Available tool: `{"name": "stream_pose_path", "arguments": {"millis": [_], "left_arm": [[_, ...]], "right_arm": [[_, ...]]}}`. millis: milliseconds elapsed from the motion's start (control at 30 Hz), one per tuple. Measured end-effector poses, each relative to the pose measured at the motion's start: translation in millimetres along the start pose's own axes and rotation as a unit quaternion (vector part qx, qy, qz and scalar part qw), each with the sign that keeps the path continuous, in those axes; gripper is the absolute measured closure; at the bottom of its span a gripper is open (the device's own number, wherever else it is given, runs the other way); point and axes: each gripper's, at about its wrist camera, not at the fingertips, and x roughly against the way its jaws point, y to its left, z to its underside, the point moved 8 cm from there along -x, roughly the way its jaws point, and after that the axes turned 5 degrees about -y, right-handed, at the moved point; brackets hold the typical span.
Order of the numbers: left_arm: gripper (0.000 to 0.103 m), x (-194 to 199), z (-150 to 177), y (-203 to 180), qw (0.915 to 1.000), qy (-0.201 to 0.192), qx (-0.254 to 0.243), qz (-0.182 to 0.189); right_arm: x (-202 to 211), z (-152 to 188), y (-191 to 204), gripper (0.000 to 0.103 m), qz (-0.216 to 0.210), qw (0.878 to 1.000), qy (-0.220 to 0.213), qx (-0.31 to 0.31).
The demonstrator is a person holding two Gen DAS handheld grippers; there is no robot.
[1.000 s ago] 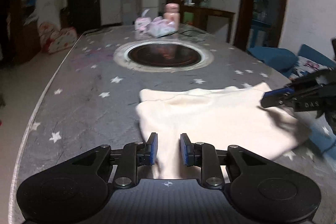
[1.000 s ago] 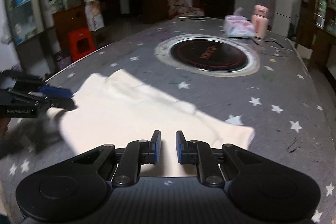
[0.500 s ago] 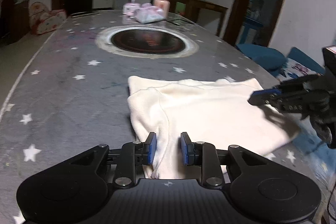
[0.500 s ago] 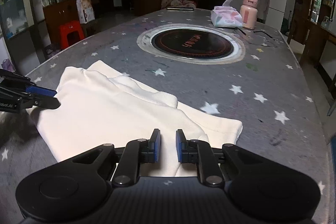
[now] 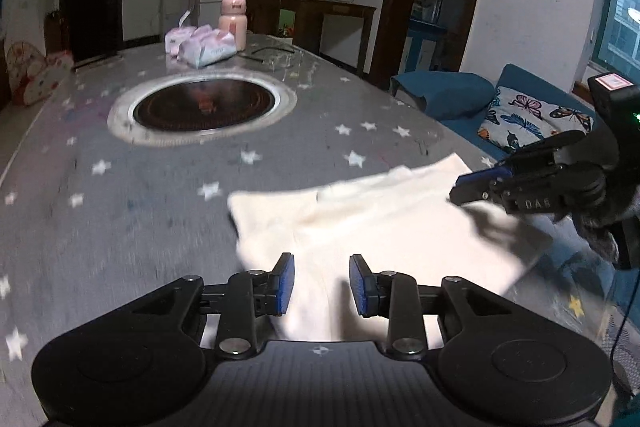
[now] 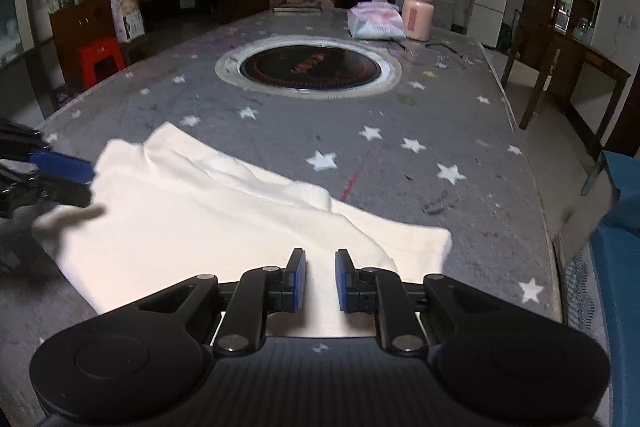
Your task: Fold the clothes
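Two tools hang over one cream garment [image 5: 384, 227], which lies on the star-patterned desk [image 5: 120, 211] near its front edge, already doubled into a rough rectangle with a thicker layer stepped along its far side. The left tool [image 5: 322, 285] has its blue pads parted with bare cloth showing between them, so it grips nothing; the right tool [image 6: 319, 279] stands the same way, pads apart above the near hem (in the left view its tips reach over the cloth's right part, and whether they touch it I cannot tell).

How far the folding has come is not settled: this shape fits a garment halfway through, with another fold due, and equally one just laid down finished. If a further fold is meant, doing it well would call for each tool to bite a corner of the same edge through every layer, low and close to the desk, so the under-layer does not slide away. Both corners should rise together and travel level, otherwise the soft cloth will sag and skew. The stepped far layer looks slightly uneven, so lining edges to it before letting go would keep the stack square. The round burner inset [image 6: 308, 69], tissue pack [image 6: 374, 23] and pink flask [image 6: 418, 13] sit well apart, no obstacle.
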Motion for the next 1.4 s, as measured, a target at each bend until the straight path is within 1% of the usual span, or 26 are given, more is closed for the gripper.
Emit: {"name": "stream_pose_path", "arguments": {"millis": [100, 200, 367, 433, 467, 633, 700, 800, 867, 933, 1000, 1033, 1100, 1133, 1167, 1200, 1267, 1300, 1400], "left_arm": [[0.072, -13.3, -6.9, -1.4, 1.0000, 0.006, -0.005, -0.003], [0.072, -26.5, -13.9, -2.8, 0.9999, 0.013, -0.010, -0.006], [0.072, -48.5, -25.4, -5.2, 0.9995, 0.024, -0.018, -0.011], [0.072, -57.3, -30.1, -6.1, 0.9993, 0.028, -0.021, -0.014], [0.072, -60.4, -31.7, -6.4, 0.9992, 0.030, -0.021, -0.015], [0.068, -59.7, -33.5, -7.8, 0.9991, 0.034, -0.013, -0.022], [0.057, -57.3, -34.8, -10.6, 0.9991, 0.034, -0.010, -0.022], [0.051, -52.4, -36.2, -15.4, 0.9993, 0.028, -0.009, -0.024], [0.046, -47.7, -36.5, -18.0, 0.9994, 0.023, -0.007, -0.026], [0.041, -43.0, -36.4, -19.8, 0.9994, 0.017, -0.005, -0.029], [0.032, -36.7, -36.5, -21.1, 0.9995, 0.009, -0.001, -0.031], [0.031, -33.2, -36.4, -21.9, 0.9995, 0.005, 0.000, -0.032], [0.019, -24.4, -36.4, -24.0, 0.9994, -0.006, 0.001, -0.033], [0.016, -19.9, -36.6, -25.0, 0.9993, -0.012, 0.002, -0.035], [0.011, -15.5, -36.7, -26.0, 0.9992, -0.018, 0.002, -0.036], [0.008, -11.2, -36.7, -26.9, 0.9990, -0.023, 0.002, -0.037], [0.004, -3.7, -35.4, -27.6, 0.9986, -0.031, 0.005, -0.043], [0.001, 0.1, -34.7, -28.0, 0.9983, -0.034, 0.006, -0.046], [0.000, 11.2, -32.5, -29.1, 0.9975, -0.045, 0.009, -0.053]], "right_arm": [[-7.2, -7.5, 5.4, 0.089, -0.010, 1.000, -0.010, -0.006], [-18.2, -13.1, 10.2, 0.089, -0.015, 1.000, -0.016, -0.011], [-36.0, -7.5, 8.7, 0.089, -0.010, 1.000, -0.006, -0.022], [-34.9, -8.2, 8.3, 0.089, -0.010, 1.000, -0.007, -0.022], [-33.3, -8.8, 8.4, 0.086, -0.009, 1.000, -0.009, -0.022], [-21.9, -9.2, 10.6, 0.081, -0.009, 0.999, -0.021, -0.031], [-17.4, -8.0, 11.4, 0.076, -0.009, 0.999, -0.025, -0.036], [-11.1, -5.7, 14.5, 0.070, -0.009, 0.999, -0.028, -0.039], [-5.7, -3.6, 18.0, 0.059, -0.008, 0.999, -0.031, -0.042], [-0.5, -1.8, 21.4, 0.053, -0.006, 0.998, -0.035, -0.044], [4.4, 0.2, 24.3, 0.046, -0.004, 0.998, -0.038, -0.047], [6.7, 1.5, 25.2, 0.042, -0.002, 0.998, -0.039, -0.050], [11.8, 4.7, 27.6, 0.037, 0.002, 0.998, -0.042, -0.054], [14.0, 5.8, 28.6, 0.030, 0.004, 0.998, -0.044, -0.055], [16.1, 6.8, 29.8, 0.026, 0.005, 0.997, -0.045, -0.056], [18.7, 8.1, 31.5, 0.024, 0.007, 0.997, -0.047, -0.056], [23.6, 9.9, 35.2, 0.019, 0.013, 0.997, -0.052, -0.052], [25.9, 10.8, 36.8, 0.018, 0.016, 0.997, -0.054, -0.051], [31.1, 12.3, 38.9, 0.015, 0.020, 0.996, -0.060, -0.055]]}}
